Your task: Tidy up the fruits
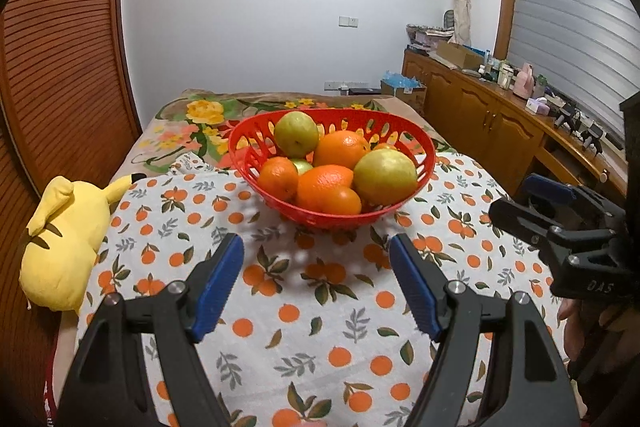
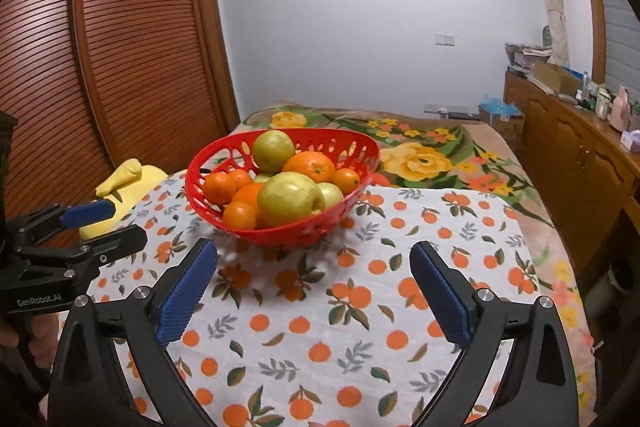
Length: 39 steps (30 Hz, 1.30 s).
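Red perforated plastic basket (image 1: 424,147), oval, resting on a white cloth printed with oranges and leaves (image 1: 304,323); the cloth lies over a floral blanket with yellow flowers (image 2: 432,155) on a bed. Contents of the basket: orange citrus fruits of mixed size, including one large navel orange (image 1: 340,147) at centre and a small orange (image 1: 277,177) at the near left rim, plus yellow-green round fruits, one (image 1: 296,133) at the back and a larger one (image 1: 385,177) at the near right; all fruit sits inside the basket, piled and touching. Left tool (image 1: 316,259): black frame, blue ribbed pads, fingers spread wide and gripping nothing, held above the cloth just short of the basket. Right tool (image 2: 314,267): same build, likewise spread wide with nothing between the pads, above the cloth on the near side of the basket; it also appears at the right edge of the left wrist view, side-on. Yellow plush toy with a black-tipped ear (image 1: 60,239), lying at the left edge of the cloth, well apart from the basket. Brown slatted wooden wardrobe doors (image 2: 132,39), left of the bed. Wooden sideboard with cupboard doors (image 1: 492,115), right of the bed, carrying boxes, bottles and small items too small to identify.
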Tool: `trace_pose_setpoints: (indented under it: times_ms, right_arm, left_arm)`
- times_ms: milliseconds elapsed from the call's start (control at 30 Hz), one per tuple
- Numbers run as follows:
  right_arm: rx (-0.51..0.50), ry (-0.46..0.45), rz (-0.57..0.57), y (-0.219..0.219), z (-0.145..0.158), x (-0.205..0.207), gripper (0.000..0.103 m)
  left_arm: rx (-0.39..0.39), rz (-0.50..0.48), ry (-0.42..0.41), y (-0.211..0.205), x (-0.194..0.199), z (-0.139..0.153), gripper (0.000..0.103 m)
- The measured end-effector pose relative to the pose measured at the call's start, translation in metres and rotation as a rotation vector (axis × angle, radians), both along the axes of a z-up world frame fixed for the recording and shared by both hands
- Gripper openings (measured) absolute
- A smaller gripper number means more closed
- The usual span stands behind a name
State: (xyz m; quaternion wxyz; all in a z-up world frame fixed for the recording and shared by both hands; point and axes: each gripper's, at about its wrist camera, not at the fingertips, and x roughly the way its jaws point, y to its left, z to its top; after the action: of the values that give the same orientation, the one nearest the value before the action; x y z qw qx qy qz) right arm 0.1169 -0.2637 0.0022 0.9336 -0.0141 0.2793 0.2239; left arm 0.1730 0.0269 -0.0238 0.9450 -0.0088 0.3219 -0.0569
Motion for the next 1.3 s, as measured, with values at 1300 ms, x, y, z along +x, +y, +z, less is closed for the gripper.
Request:
trace_pose_setpoints:
  times_ms: [1300]
  right_arm:
    - [0.042, -0.164, -0.090, -0.031, 0.037, -0.077, 0.103]
  left_arm:
    - [0.015, 0.046, -0.166, -0.017, -0.090, 0.052, 0.085]
